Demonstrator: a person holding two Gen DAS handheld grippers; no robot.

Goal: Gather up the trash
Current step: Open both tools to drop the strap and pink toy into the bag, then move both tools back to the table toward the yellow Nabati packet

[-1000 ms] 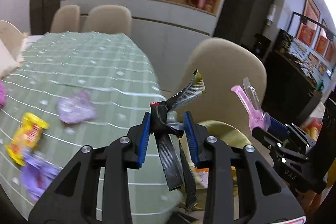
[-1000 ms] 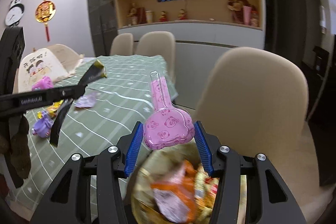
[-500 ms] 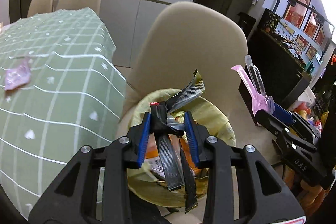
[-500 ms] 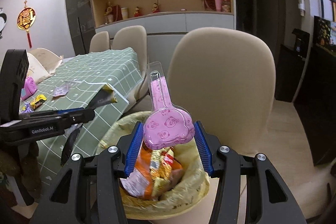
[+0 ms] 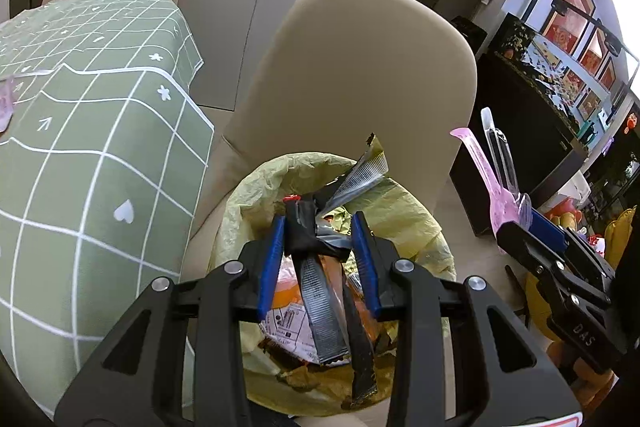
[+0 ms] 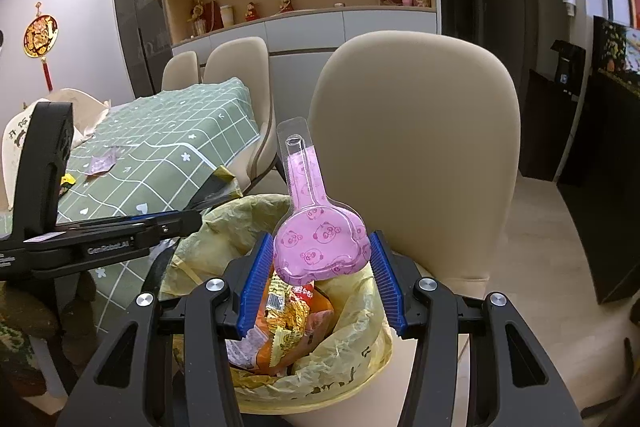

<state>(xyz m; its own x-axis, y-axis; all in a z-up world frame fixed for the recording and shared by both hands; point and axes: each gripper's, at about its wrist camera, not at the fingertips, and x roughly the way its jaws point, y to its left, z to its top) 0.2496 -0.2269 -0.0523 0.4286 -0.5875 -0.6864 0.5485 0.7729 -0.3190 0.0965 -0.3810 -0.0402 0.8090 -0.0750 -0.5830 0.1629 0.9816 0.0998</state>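
left gripper [image 5: 319, 245] fingers pinch limp dark wrapper [image 5: 320, 291] at its knot | right gripper [image 6: 320, 277] fingers clamp light, slippery pink pouch [image 6: 320, 243] | both above bin [image 6: 352, 371]; release suffices

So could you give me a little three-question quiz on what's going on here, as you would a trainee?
1. True or false: the left gripper holds nothing.
2. What does the right gripper hold? A) a pink panda-print pouch B) a yellow wrapper C) a cup
3. Fill in: both grippers hang over the yellow-lined ____.

Key
1. False: it is shut on a dark crumpled wrapper.
2. A: the pink pouch.
3. Bin, already holding wrappers, beside the green-clothed table.
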